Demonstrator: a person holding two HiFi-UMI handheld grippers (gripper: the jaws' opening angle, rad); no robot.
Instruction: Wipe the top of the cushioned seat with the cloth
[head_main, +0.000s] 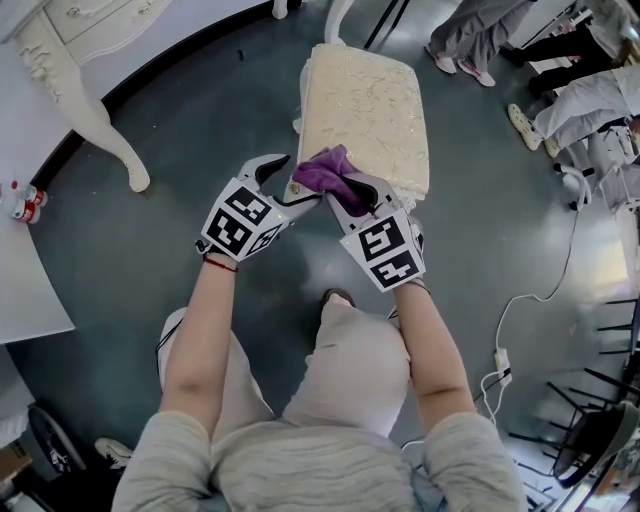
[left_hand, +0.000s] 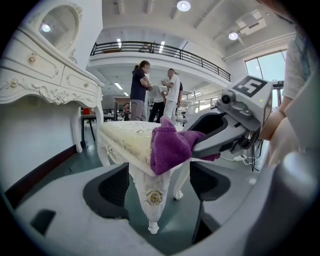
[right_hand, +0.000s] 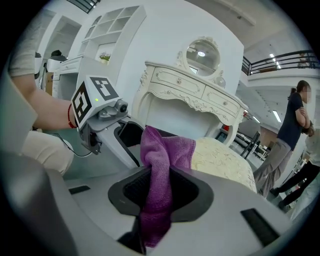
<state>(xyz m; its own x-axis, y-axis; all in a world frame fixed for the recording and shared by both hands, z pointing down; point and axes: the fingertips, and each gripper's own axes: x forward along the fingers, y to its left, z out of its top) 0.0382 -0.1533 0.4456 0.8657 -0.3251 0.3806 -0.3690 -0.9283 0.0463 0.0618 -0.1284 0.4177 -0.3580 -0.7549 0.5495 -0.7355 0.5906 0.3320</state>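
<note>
Cloth (head_main: 322, 165) pinched in half-closed right gripper (head_main: 347, 192); left gripper (head_main: 284, 182) wide, empty. Risk: bunched cloth dragged off seat (head_main: 365, 100) edge, surface missed

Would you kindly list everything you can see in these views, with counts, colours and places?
cushioned seat: one, cream, on the floor ahead
cloth: one, purple, on the seat's near corner, in the right gripper
dressing table: one, white, left of the seat
bottles: two, it seems, red-marked, far left on a white surface
power cable: one, white, floor at right
bystanders: several, beyond the seat
left gripper: one, grey, open, beside the cloth
right gripper: one, grey, shut on the cloth
</note>
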